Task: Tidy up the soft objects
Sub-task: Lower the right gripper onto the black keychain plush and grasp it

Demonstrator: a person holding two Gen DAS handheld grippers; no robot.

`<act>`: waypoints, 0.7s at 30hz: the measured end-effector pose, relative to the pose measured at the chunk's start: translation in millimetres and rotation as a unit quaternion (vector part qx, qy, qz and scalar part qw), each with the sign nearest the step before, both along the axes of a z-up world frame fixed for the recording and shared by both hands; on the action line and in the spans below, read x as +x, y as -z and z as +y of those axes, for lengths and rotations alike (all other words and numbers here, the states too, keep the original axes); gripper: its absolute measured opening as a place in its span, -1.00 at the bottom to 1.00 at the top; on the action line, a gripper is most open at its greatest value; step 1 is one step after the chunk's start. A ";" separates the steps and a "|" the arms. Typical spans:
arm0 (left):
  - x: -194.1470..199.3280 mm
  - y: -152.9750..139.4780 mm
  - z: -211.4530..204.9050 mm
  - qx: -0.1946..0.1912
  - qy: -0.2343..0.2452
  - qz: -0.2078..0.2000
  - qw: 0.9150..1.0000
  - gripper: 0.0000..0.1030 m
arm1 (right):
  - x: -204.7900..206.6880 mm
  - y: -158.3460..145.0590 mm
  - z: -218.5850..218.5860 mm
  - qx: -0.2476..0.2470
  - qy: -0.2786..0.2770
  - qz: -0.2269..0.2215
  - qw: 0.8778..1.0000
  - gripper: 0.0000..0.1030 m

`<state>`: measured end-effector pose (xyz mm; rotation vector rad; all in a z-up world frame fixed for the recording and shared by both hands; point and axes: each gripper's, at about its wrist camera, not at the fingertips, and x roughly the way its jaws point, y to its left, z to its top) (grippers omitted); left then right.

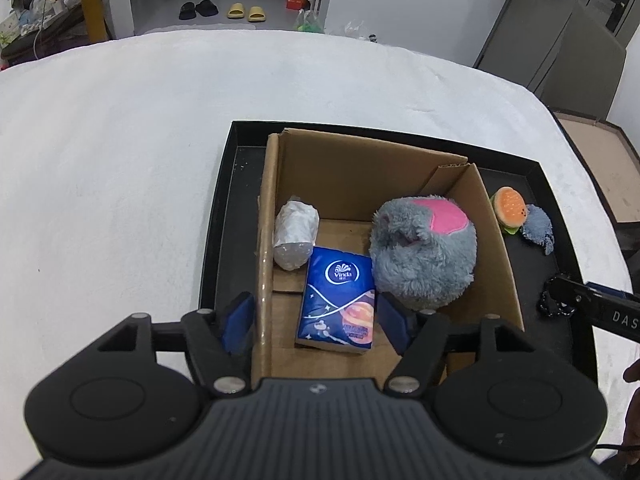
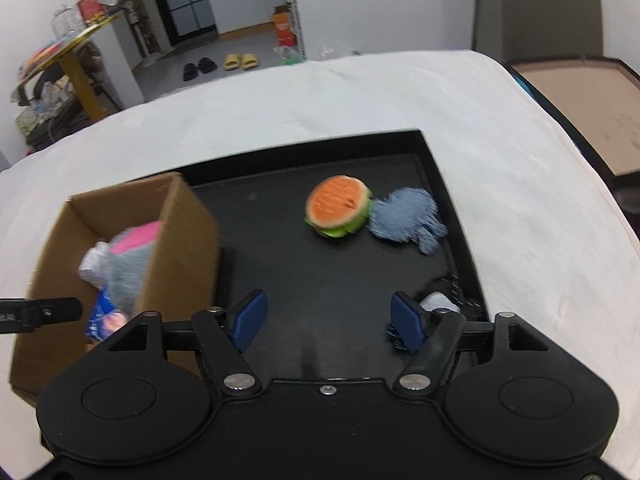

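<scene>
A cardboard box [image 1: 360,168] stands in a black tray [image 1: 224,200]. Inside it lie a blue Vinda tissue pack [image 1: 338,300], a grey plush with a pink patch [image 1: 424,252] and a white wrapped roll [image 1: 294,236]. My left gripper [image 1: 316,322] is open and empty, hovering over the box's near edge above the tissue pack. In the right wrist view a burger plush [image 2: 338,206] and a blue-grey fabric piece [image 2: 408,220] lie on the tray floor [image 2: 320,280]. My right gripper [image 2: 328,320] is open and empty, above the tray, well short of the burger.
The tray sits on a white cloth-covered table [image 1: 120,160]. A small white object and black beads [image 2: 440,304] lie by the tray's right wall. The box [image 2: 120,240] stands left of my right gripper. A brown board [image 2: 580,112] lies beyond the table's right edge.
</scene>
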<state>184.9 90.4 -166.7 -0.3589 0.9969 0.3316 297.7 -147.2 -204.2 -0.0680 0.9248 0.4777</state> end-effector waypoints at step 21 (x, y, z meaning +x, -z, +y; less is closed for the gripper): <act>17.6 10.9 -6.3 0.026 -0.009 0.033 0.999 0.35 | 28.3 45.1 -42.4 -0.009 0.067 0.058 0.996 0.43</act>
